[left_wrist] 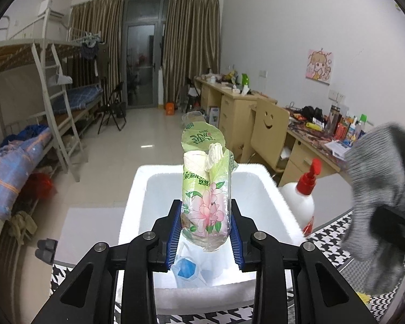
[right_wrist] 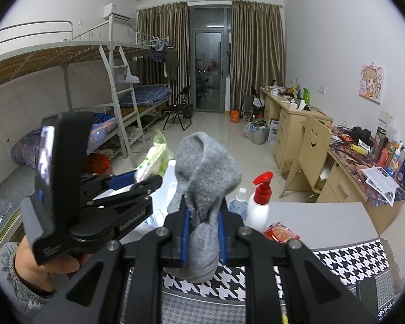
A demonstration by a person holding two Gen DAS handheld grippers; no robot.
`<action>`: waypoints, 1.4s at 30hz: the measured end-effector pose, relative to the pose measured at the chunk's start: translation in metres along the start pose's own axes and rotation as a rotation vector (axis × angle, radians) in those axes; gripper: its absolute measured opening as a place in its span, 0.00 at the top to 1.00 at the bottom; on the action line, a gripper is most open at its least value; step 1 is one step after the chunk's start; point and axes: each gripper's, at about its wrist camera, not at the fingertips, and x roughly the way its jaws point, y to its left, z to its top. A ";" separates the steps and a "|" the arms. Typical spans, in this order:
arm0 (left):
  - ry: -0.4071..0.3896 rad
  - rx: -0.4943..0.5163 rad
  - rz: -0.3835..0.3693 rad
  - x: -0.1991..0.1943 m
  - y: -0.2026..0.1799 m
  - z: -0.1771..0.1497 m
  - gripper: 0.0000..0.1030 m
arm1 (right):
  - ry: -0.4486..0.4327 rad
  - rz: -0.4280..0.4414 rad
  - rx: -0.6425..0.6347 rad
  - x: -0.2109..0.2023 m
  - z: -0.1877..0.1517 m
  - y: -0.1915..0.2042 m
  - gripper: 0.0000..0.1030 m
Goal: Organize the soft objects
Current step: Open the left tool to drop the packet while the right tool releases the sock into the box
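Your left gripper (left_wrist: 205, 225) holds a tissue pack (left_wrist: 206, 189) upright over the white foam box (left_wrist: 137, 189), likely poised for a drop beside the mask (left_wrist: 186, 268) already inside. The pads touch it only loosely. Your right gripper (right_wrist: 203, 236) is clenched on a grey sock (right_wrist: 205, 178), waiting beside the pump bottle (right_wrist: 259, 202).

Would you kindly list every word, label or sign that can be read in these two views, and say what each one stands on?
Tissue pack in the left gripper: green Chinese print, partly "茉莉"; the rest too creased to read.
Side of the left gripper, right wrist view: embossed lettering, too blurred.
Chair back: a cut-out smiley face, no words.
Wall poster: cartoon figure, no legible text.
Desk bottles' labels: too small.
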 end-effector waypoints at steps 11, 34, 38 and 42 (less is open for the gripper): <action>-0.035 -0.045 0.054 -0.012 0.015 -0.004 0.09 | 0.005 -0.006 0.006 0.005 0.001 0.002 0.79; -0.116 -0.063 0.136 -0.057 0.042 -0.009 0.01 | 0.028 0.016 -0.036 0.031 0.010 0.019 0.79; -0.118 -0.078 0.142 -0.063 0.048 -0.014 0.01 | 0.039 0.016 -0.038 0.039 0.011 0.021 0.79; -0.118 -0.085 0.144 -0.067 0.053 -0.019 0.01 | 0.055 0.010 -0.032 0.047 0.012 0.022 0.79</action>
